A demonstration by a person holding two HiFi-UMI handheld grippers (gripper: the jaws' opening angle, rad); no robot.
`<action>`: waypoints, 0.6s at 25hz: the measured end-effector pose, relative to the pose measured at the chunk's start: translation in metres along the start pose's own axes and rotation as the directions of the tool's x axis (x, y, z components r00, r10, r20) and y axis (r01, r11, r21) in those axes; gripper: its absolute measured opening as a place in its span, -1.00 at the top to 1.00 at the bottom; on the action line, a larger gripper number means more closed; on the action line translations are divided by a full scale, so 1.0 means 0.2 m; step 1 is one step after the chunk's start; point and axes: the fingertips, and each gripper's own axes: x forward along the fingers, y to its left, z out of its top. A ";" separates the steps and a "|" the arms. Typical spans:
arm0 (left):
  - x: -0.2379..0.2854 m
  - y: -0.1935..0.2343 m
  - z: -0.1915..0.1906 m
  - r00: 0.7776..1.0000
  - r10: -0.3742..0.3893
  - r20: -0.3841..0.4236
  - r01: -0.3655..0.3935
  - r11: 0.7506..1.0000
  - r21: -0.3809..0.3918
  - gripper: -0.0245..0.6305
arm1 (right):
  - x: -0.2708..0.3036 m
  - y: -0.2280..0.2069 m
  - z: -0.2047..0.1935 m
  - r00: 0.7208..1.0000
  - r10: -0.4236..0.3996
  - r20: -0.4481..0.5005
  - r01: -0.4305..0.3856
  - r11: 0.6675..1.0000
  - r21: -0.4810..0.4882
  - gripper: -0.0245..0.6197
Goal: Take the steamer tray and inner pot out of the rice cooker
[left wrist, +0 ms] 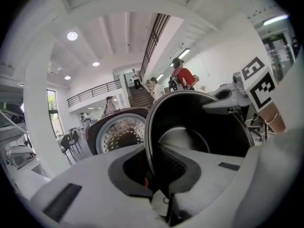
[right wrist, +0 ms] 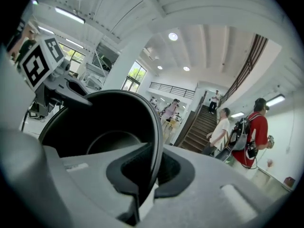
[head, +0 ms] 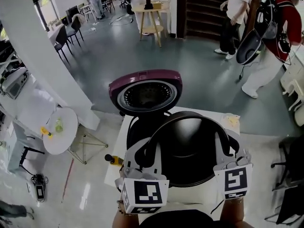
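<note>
The black inner pot hangs in the air between my two grippers, over the table and in front of the rice cooker. The cooker's maroon lid stands open behind it, its perforated inner plate facing me. My left gripper is shut on the pot's left rim. My right gripper is shut on the right rim. Each gripper view looks into the dark bowl and shows the other gripper across it. No steamer tray can be made out.
The cooker stands on a white table; a yellow-handled tool lies at its left edge and a pale item at the far right corner. A round white side table is to the left. People stand near the stairs.
</note>
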 end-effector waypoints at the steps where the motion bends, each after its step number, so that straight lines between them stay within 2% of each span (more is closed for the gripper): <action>1: 0.00 -0.07 0.04 1.000 -0.014 0.012 0.014 1.000 0.003 0.83 | -0.05 -0.06 -0.02 1.000 -0.011 -0.004 0.011 1.000 0.006 0.90; 5: 0.05 -0.34 0.15 0.998 -0.060 0.027 0.060 0.998 0.012 0.83 | -0.21 -0.28 -0.16 0.998 -0.052 -0.026 0.052 0.999 0.009 0.90; 8: 0.08 -0.54 0.19 0.996 -0.094 0.009 0.094 0.995 0.020 0.83 | -0.31 -0.42 -0.29 0.997 -0.064 -0.046 0.064 0.998 0.006 0.90; 15: 0.18 -0.96 0.06 0.978 -0.182 -0.105 0.183 0.983 -0.005 0.83 | -0.45 -0.55 -0.72 0.986 -0.022 -0.165 0.032 0.998 0.061 0.90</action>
